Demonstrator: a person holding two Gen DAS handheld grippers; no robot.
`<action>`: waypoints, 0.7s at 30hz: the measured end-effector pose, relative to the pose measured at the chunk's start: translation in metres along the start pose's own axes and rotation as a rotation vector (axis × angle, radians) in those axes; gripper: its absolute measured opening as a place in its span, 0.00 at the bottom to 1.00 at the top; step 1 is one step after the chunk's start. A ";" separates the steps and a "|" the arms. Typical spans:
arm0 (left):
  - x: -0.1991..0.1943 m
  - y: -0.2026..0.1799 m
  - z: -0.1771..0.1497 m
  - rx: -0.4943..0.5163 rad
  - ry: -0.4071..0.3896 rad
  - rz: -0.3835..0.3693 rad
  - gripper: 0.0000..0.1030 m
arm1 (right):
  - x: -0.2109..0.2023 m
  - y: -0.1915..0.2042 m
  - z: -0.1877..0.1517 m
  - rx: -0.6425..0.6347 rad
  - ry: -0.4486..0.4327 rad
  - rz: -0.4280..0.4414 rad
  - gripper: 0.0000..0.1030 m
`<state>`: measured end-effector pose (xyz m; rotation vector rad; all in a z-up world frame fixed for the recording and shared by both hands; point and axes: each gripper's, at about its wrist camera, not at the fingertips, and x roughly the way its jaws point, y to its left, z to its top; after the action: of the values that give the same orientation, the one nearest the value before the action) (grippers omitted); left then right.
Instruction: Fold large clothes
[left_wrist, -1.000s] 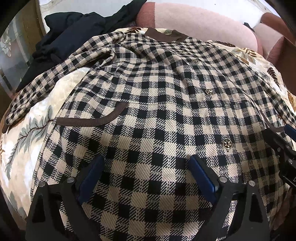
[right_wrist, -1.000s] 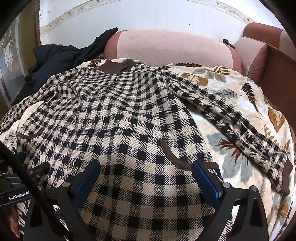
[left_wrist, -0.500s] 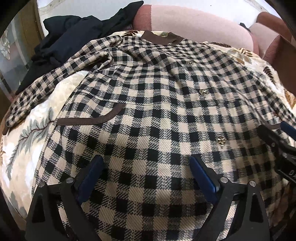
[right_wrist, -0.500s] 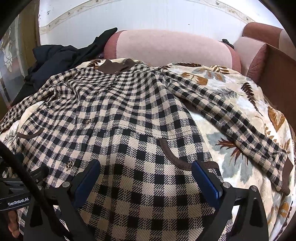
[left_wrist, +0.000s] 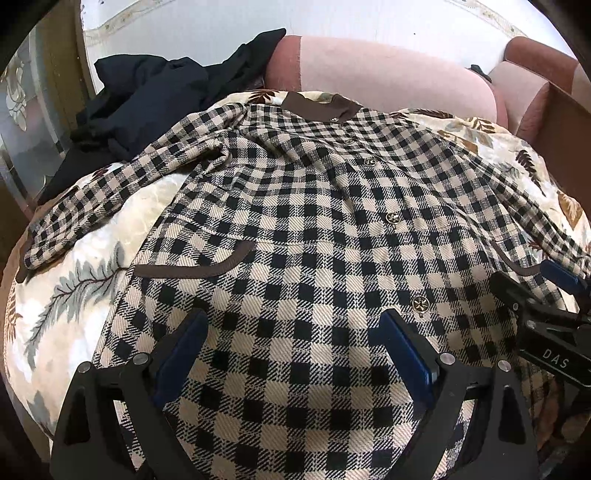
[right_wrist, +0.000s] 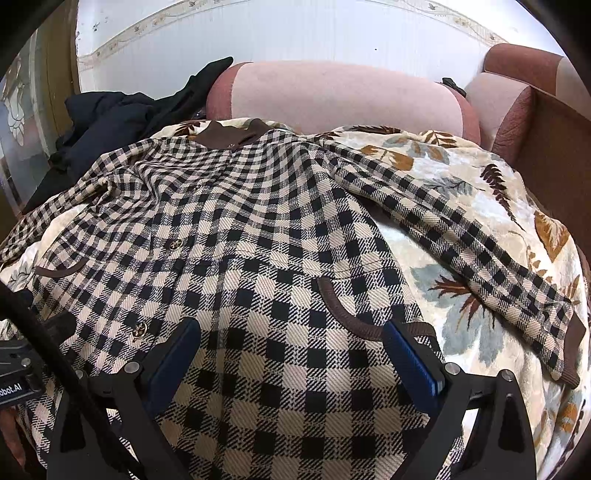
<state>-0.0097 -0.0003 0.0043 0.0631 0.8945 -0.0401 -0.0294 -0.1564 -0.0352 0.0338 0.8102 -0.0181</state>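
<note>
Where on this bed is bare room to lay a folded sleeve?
Bare leaf-print bedspread lies between the checked jacket body and its right sleeve; another patch under the left sleeve. The far-left corner is crowded by dark clothes.

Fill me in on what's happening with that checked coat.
A person holds a two-finger gripper in each hand over a black-and-beige checked coat that lies spread out, front up, on a leaf-patterned bedspread. Both sleeves are stretched out to the sides and nothing is folded yet. The left gripper and the right gripper both sit open above the coat's lower part, near the hem, gripping nothing. A heap of dark clothes lies beyond, by the pink sofa back.
</note>
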 end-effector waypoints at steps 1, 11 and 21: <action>0.000 0.000 0.001 -0.001 0.002 0.001 0.91 | 0.000 0.000 0.000 0.000 0.000 0.000 0.98; 0.003 -0.001 -0.001 -0.002 0.007 0.008 0.91 | 0.001 0.000 0.000 0.002 0.000 0.000 0.98; 0.003 0.002 -0.001 -0.010 0.010 0.005 0.91 | 0.001 -0.001 0.000 0.002 0.000 0.000 0.98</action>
<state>-0.0083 0.0014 0.0009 0.0568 0.9048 -0.0306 -0.0291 -0.1569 -0.0357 0.0355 0.8102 -0.0186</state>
